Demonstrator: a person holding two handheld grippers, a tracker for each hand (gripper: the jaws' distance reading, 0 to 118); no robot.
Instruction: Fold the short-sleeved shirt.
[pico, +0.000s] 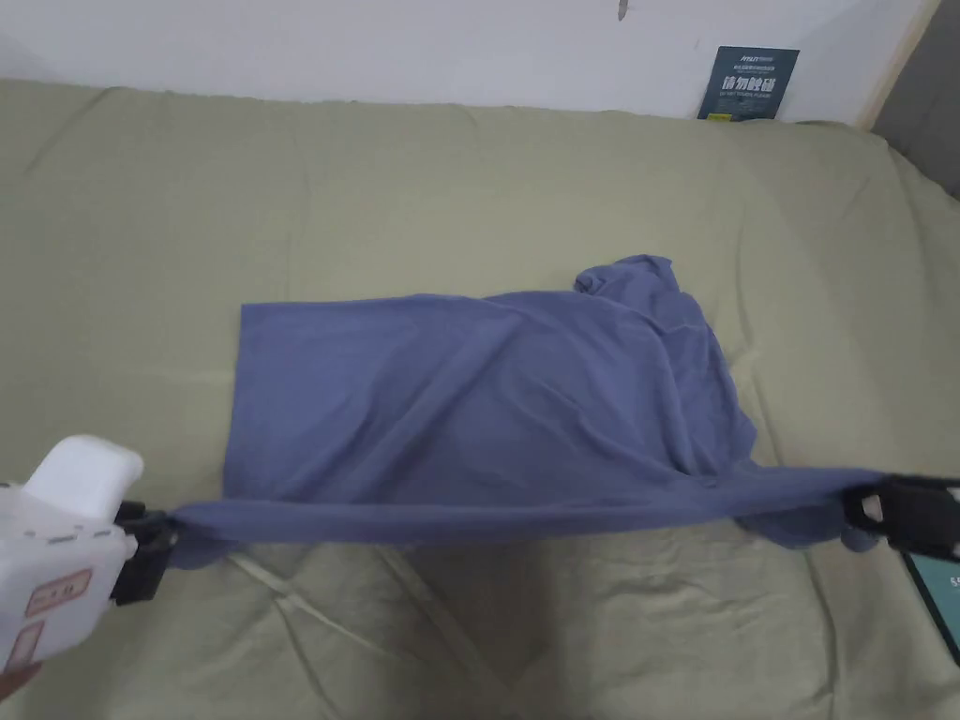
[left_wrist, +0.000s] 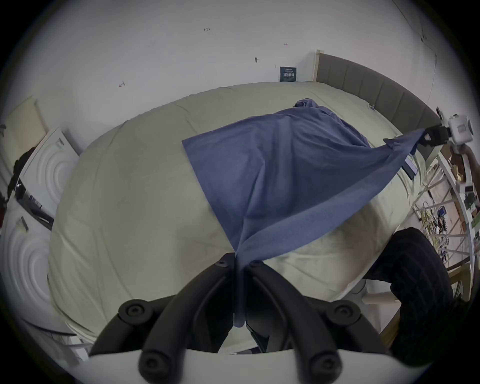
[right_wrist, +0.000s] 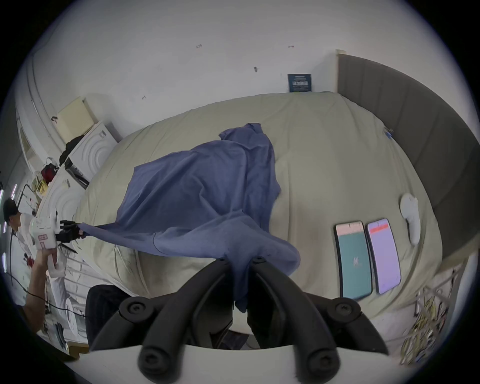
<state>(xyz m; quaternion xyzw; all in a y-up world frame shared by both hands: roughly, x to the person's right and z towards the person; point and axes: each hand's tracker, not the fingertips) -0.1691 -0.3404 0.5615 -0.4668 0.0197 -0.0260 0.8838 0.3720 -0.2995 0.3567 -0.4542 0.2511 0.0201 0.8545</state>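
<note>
A blue short-sleeved shirt (pico: 487, 394) lies spread on a pale green bed (pico: 469, 187), its near edge lifted and stretched taut between both grippers. My left gripper (pico: 159, 544) is shut on the shirt's near left corner (left_wrist: 240, 262). At the right, my right gripper (pico: 858, 511) is shut on the near right end, where a bunch of cloth (right_wrist: 240, 262) hangs between its jaws. The far part of the shirt (right_wrist: 207, 176) rests rumpled on the bed, with a bunched lump at the far right (pico: 628, 277). The left gripper view also shows the right gripper (left_wrist: 426, 136), and the right gripper view the left gripper (right_wrist: 78, 231).
Two phones (right_wrist: 354, 259) (right_wrist: 384, 256) and a white device (right_wrist: 410, 218) lie on the bed to the right. A dark card (pico: 747, 84) leans on the wall behind. A grey headboard (right_wrist: 415, 130) bounds the right side; white cabinets (left_wrist: 46, 166) stand left.
</note>
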